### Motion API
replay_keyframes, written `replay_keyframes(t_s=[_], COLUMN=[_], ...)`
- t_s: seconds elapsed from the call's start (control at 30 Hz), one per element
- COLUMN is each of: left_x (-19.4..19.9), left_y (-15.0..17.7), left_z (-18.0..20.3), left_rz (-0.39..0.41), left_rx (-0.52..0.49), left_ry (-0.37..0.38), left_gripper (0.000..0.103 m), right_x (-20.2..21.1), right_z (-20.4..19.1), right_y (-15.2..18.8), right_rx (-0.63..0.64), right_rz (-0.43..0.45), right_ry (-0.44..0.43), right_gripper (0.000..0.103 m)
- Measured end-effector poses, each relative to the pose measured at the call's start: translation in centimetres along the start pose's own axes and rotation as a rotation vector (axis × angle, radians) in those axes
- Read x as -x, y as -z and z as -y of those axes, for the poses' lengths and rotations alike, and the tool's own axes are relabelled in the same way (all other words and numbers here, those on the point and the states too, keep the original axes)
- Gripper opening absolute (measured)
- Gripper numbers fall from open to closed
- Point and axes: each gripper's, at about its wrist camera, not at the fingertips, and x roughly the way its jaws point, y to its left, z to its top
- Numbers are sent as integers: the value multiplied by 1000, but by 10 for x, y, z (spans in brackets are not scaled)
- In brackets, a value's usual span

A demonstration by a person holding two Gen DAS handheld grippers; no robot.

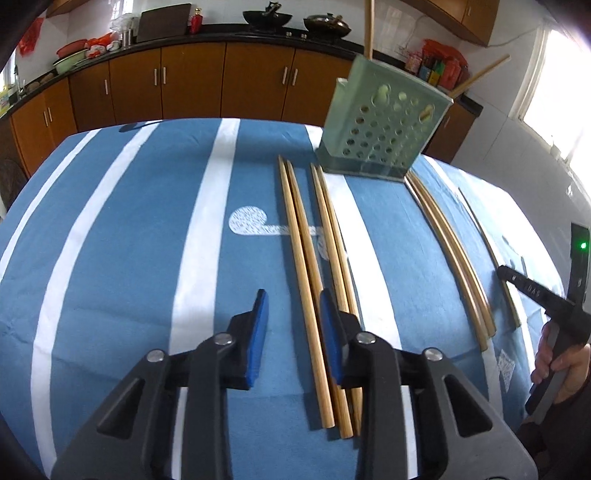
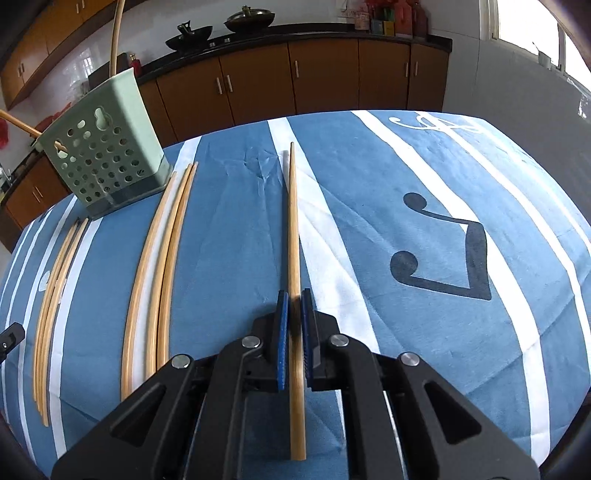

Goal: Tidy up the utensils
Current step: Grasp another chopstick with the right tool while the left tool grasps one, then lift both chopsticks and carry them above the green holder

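Right claw (image 2: pixel 294 295) grips chopstick (image 2: pixel 293 229).

— Left side?
— I'm angling my left gripper (image 1: pixel 293 302) steeply downward, blue pads (image 1: pixel 258 332) standing apart, gripping nothing.
— Right?
— I'm pitching my right gripper (image 2: pixel 294 301) down likewise, jaws clamping shut. My hand (image 1: pixel 561 363) is wrapping its handle, fingers curling round.

We see a kitchen lit by daylight.
Behind the table's far edge, brown cabinets (image 1: pixel 192 77) run under a dark counter (image 2: pixel 332 29) holding two woks (image 1: pixel 266 16); a bright window (image 1: pixel 554 99) lights the white walls.
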Motion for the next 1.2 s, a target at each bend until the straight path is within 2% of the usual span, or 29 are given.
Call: replay_keyframes(t_s=[0.1, 0.4, 0.5, 0.73, 0.83, 1.2], left_x=[-6, -13, -15, -21, -21, -22], left_y=[4, 10, 10, -12, -17, -14], left_z=[3, 10, 10, -36, -52, -53], left_rz=[-16, -29, -24, -6, 4, 38], left_rx=[-17, -54, -59, 77, 119, 107], left_ry=[-9, -34, -75, -152, -137, -133], left_gripper=[20, 18, 9, 8, 9, 10], right_x=[1, 1, 1, -1, -2, -3], right_z=[0, 0, 0, -10, -17, -16], right_y=[1, 0, 0, 1, 2, 2], right_rx=[1, 6, 8, 44, 72, 60], right_rz=[2, 1, 1, 4, 17, 15], right_ry=[-2, -5, -5, -39, -30, -44], right_gripper=[8, 8, 8, 8, 8, 8])
